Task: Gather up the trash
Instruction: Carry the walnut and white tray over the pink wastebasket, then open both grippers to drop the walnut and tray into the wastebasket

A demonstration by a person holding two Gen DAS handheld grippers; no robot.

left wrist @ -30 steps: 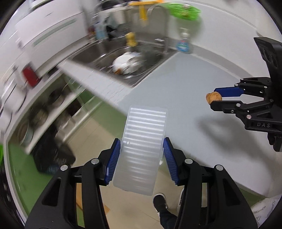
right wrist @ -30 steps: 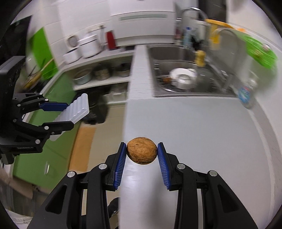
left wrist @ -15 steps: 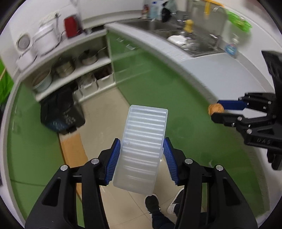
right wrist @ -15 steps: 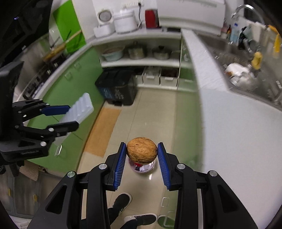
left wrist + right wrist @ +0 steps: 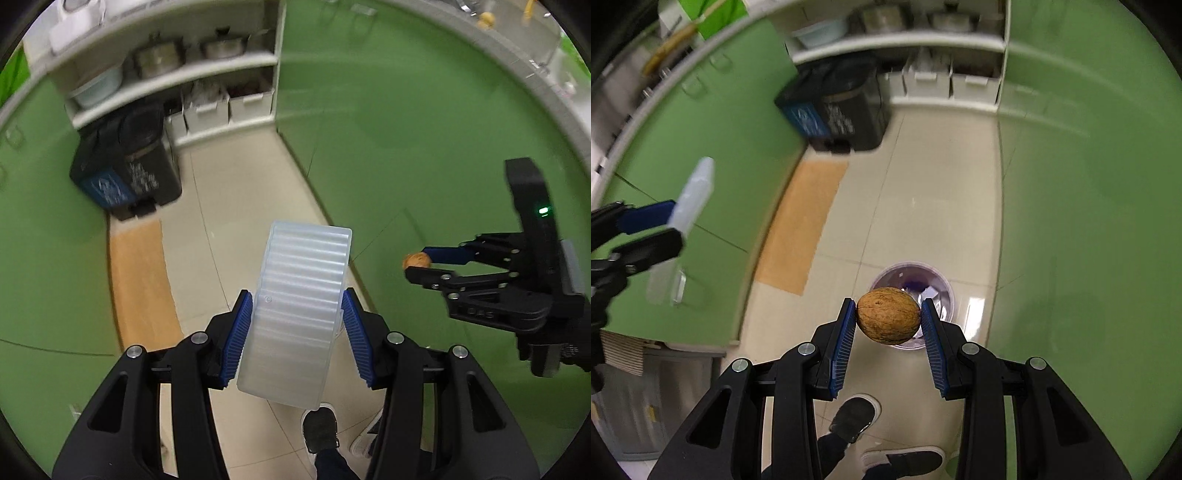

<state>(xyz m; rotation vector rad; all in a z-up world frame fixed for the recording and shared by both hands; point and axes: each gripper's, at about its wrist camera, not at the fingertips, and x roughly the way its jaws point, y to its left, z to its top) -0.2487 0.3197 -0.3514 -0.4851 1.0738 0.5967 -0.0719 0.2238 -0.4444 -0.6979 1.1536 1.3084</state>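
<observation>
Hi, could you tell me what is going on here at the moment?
A person is collecting trash with a pair of tongs in each hand. The left tongs grip a ribbed translucent plastic tray; the right tongs hold a walnut directly above a small round waste bin on the tiled floor. Nothing has been dropped in yet.

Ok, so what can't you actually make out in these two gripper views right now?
- Small bin, right wrist view: the walnut covers its near rim and part of its contents.
- Black bin, left wrist view: label blurred, unreadable.
- Plastic tray, left wrist view: its underside faces away.
- Person: only shoes and trouser cuffs show; the rest is cut off.
</observation>
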